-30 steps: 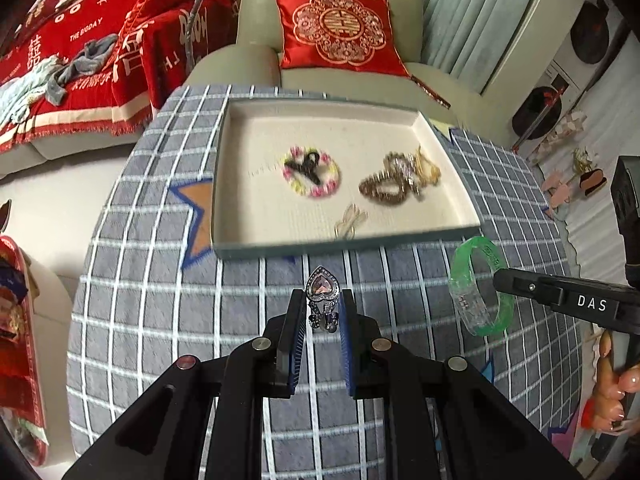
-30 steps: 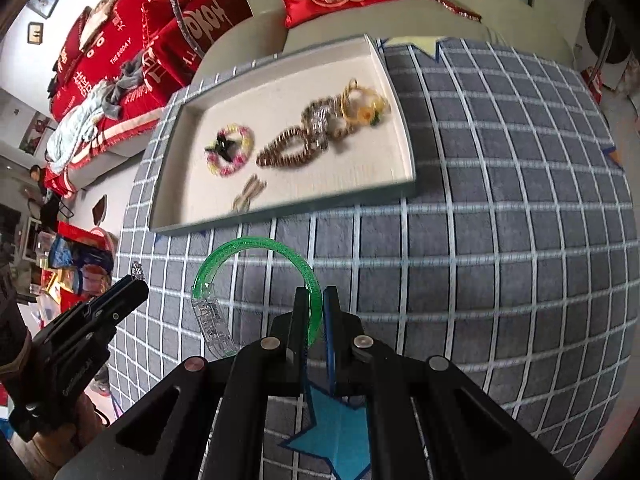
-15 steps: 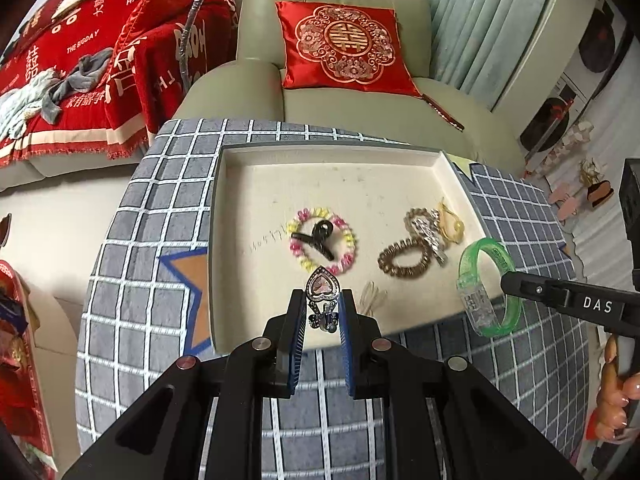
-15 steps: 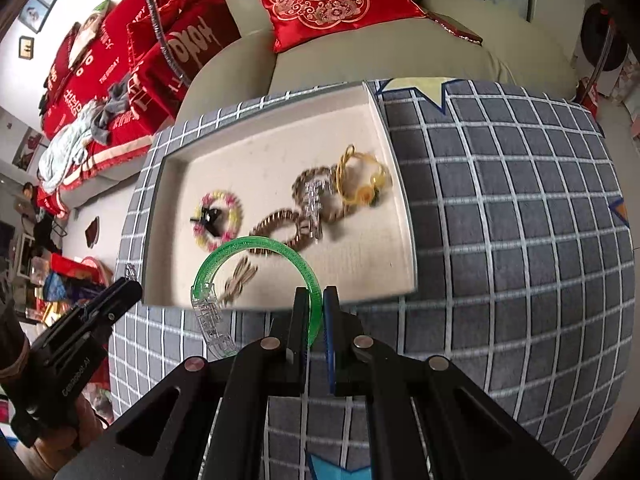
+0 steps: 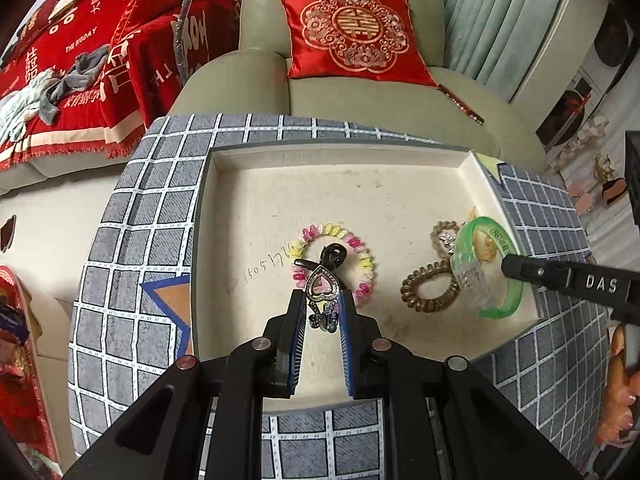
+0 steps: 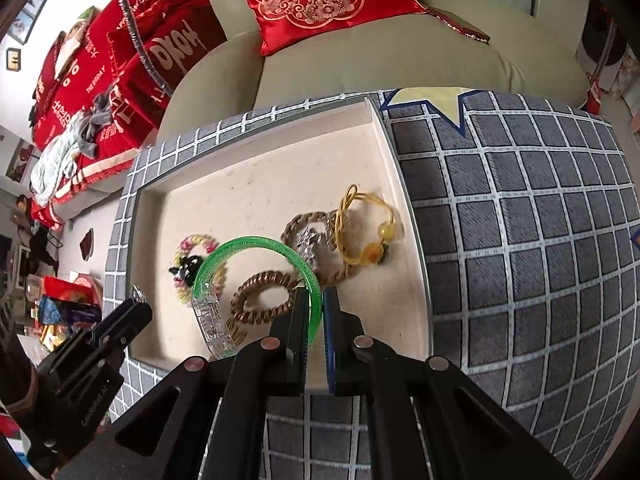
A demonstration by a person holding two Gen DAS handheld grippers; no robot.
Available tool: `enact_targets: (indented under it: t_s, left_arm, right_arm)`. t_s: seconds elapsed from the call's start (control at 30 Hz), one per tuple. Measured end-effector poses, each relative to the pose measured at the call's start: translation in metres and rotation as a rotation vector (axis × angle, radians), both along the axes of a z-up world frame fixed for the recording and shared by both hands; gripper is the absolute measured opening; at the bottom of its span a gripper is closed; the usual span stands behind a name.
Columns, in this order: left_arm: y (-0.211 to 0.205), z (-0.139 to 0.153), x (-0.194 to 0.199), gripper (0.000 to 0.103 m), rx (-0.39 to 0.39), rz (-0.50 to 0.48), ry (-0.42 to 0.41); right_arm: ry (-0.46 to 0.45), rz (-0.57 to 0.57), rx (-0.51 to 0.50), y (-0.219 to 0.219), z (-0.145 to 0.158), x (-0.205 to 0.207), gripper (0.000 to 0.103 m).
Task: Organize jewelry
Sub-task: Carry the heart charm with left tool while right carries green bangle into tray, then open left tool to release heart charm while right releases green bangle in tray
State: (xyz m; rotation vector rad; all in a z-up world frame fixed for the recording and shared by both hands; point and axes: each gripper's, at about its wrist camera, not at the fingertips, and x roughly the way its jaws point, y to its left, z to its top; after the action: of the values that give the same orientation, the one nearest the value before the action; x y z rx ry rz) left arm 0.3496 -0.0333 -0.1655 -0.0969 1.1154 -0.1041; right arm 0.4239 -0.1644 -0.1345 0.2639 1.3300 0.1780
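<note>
Green plastic marks the bangle point(image 6: 256, 246) that is clamped by its rim between the nearly closed fingers of the right gripper point(image 6: 316, 312); its clear clasp section hangs at the lower left of the ring. The bangle is held over the near right part of the tray point(image 6: 416, 240), above a brown coil tie point(image 6: 262, 300). A heart pendant point(image 5: 322, 286) with a small dangling charm is pinched between the blue pads of the left gripper point(image 5: 323, 308), whose fingers are only narrowly apart, closed on the piece. The pendant is held above the middle of the tray, in front of a pink and yellow bead bracelet point(image 5: 362, 252) on which a black clip point(image 5: 332, 256) lies. Further right in the tray, a yellow cord bracelet point(image 6: 370, 224) is seen beside a braided band point(image 6: 304, 220) and a sparkling silver piece point(image 6: 310, 242); whether these touch cannot be told. Handwritten digits point(image 5: 266, 266) are seen on the cream tray floor. The tray is set on a grey checked cloth point(image 6: 520, 240) printed with stars. Behind it stands a pale green sofa point(image 5: 360, 96) with a red cushion point(image 5: 352, 36). Fingers of a hand point(image 5: 618, 400) are seen at the lower right of the left view.
</note>
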Motion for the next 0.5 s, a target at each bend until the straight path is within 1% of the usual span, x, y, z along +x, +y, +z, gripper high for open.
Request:
enact_targets:
  t_s: [0.17, 0.5]
  left_arm:
    - [-0.003, -0.012, 0.005, 0.031, 0.022, -0.003, 0.02]
    - [-0.011, -0.03, 0.012, 0.031, 0.07, -0.022, 0.051]
  right_arm:
    - [0.016, -0.016, -0.002, -0.004, -0.011, 0.009, 0.008]
    - [0.044, -0.029, -0.011, -0.005, -0.03, 0.012, 0.008]
